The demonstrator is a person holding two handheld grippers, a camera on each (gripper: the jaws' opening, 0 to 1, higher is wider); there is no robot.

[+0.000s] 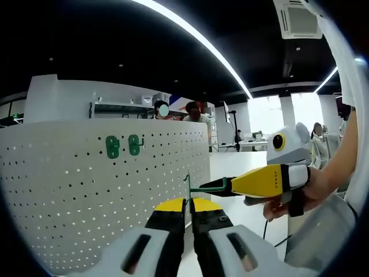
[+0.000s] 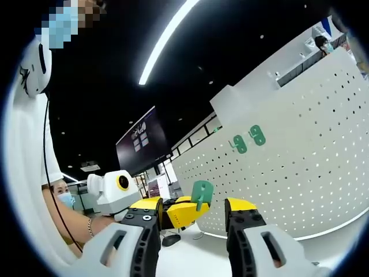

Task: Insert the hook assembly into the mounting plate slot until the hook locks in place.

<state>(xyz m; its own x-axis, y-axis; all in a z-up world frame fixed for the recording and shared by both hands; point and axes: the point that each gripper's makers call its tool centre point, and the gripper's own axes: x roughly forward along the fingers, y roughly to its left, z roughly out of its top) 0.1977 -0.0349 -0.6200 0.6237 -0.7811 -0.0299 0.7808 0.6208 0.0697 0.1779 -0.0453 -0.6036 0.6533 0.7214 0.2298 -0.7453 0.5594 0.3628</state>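
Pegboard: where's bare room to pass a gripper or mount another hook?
The pegboard is bare left of and below the two mounted green hooks, and between them and its right edge. It is crowded off that edge, where the left gripper and right gripper meet around the hook assembly.

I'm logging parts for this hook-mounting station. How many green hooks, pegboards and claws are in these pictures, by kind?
Green hooks: 3 (two hung on the board, one held)
White pegboard: 1
Claws: 2 (left claw, right claw)
Total: 6
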